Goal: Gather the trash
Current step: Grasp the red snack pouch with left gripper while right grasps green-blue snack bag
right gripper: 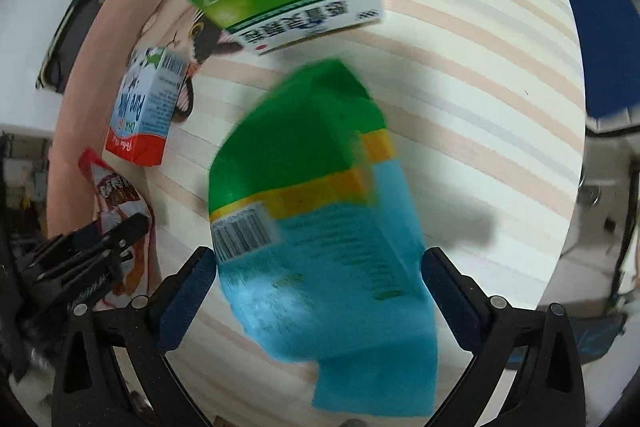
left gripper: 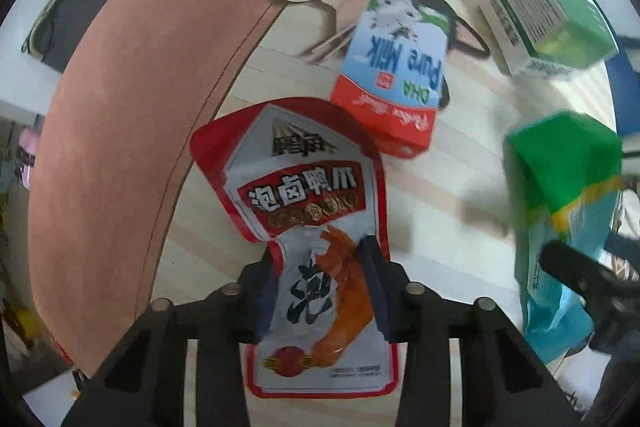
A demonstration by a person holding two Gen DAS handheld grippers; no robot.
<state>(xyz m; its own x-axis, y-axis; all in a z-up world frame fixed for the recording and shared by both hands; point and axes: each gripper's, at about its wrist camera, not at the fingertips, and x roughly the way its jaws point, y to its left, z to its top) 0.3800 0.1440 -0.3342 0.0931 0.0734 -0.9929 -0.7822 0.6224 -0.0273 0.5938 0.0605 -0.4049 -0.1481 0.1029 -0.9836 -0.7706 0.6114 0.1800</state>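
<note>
Pinching a red-and-white snack pouch (left gripper: 316, 227) between clenched fingers, left gripper (left gripper: 320, 255) over the striped tablecloth (left gripper: 460, 163). Straddling a blurred green-and-blue carton (right gripper: 316, 227) with fingers spread wide, right gripper (right gripper: 316, 259); contact on either pad unclear. Lying beyond the pouch, a milk carton (left gripper: 392, 75); farther off, a green-and-white box (left gripper: 544, 15).

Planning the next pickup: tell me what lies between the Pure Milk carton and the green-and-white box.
Only bare striped tablecloth separates Pure Milk carton from green-and-white box, per the left wrist view.
</note>
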